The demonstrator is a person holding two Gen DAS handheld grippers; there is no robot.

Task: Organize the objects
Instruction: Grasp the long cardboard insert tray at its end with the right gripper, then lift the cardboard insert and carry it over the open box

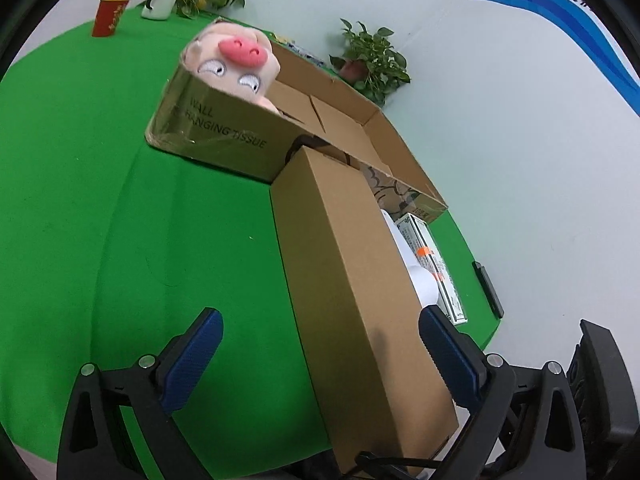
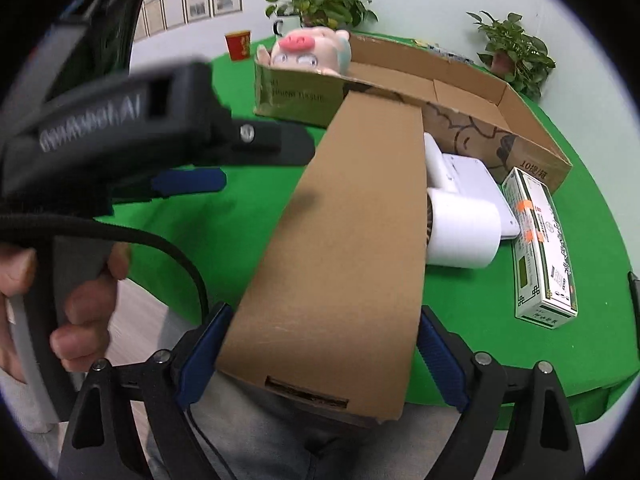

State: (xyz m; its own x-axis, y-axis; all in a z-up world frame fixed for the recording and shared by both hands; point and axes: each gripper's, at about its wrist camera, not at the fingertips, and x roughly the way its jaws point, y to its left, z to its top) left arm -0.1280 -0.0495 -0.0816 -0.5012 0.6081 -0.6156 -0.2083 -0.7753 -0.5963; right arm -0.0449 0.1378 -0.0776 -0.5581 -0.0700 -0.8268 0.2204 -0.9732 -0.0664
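My right tongs [image 2: 320, 354] grip the near end of a long flat cardboard box [image 2: 344, 240], one blue pad on each long side, and its far end reaches toward the open carton [image 2: 472, 80] holding the plush pig [image 2: 308, 50] at the far side of the green worktop [image 2: 460, 304]. My left tongs [image 1: 320, 350] stand open beside the same box, one pad close to its right flank, though I cannot tell if it touches. The box looks light and stiff but hollow, so its walls may buckle; I judge a hold near mid-length would steady it better. A toilet roll [image 2: 464, 232] and a medicine box [image 2: 540, 248] lie just right of it.
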